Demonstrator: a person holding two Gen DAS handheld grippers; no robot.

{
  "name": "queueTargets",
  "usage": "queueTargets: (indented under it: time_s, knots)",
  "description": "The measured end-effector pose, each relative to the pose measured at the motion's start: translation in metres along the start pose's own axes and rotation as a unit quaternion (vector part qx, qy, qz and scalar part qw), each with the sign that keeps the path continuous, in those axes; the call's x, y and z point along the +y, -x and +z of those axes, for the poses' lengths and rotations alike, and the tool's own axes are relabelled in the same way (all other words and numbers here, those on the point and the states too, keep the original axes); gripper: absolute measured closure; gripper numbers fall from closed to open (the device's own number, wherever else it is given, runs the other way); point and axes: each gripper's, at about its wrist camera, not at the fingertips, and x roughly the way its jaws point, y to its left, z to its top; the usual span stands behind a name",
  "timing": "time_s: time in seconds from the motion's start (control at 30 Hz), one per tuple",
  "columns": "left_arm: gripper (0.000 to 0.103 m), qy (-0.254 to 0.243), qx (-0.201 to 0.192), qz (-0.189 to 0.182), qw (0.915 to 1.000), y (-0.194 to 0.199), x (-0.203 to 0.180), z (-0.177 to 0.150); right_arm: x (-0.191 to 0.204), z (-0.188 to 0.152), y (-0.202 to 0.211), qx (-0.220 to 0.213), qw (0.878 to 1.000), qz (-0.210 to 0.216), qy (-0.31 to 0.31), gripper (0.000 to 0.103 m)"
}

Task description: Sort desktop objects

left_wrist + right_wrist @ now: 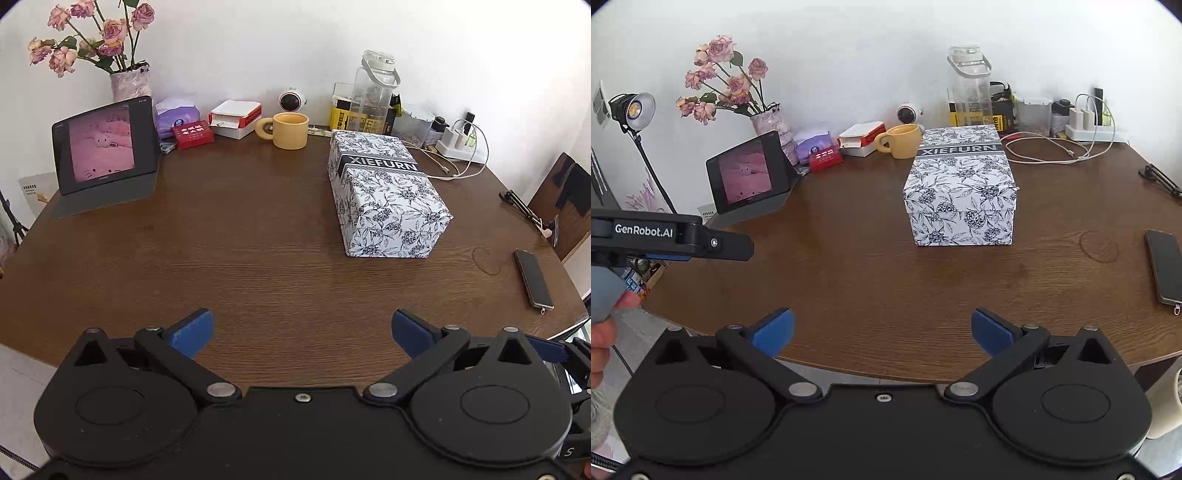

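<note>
Both grippers, left (303, 330) and right (882, 330), hang wide open and empty at the table (240, 236) near edge, box (384, 195) mid-table toward the right, mug (290, 130) and small items along the far edge, phone (533, 277) at the right edge; sorted or unsorted, can't tell.

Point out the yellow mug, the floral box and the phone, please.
yellow mug (290, 130), left wrist view, on its front wall.
floral box (960, 206), right wrist view, on its near face.
phone (533, 278), left wrist view, on its dark screen.
</note>
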Motion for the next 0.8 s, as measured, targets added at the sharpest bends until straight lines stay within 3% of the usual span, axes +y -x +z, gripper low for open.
queueTargets:
  time_s: [0.27, 0.8]
  knots:
    - [0.0, -0.015, 0.001, -0.028, 0.9995, 0.001, 0.021, -0.006, 0.032, -0.001, -0.007, 0.01, 1.0, -0.011, 0.005, 0.0]
    - [0.0, -0.038, 0.004, -0.002, 0.9993, -0.011, 0.031, -0.011, 0.047, 0.007, -0.02, 0.032, 0.999, -0.023, 0.011, 0.0]
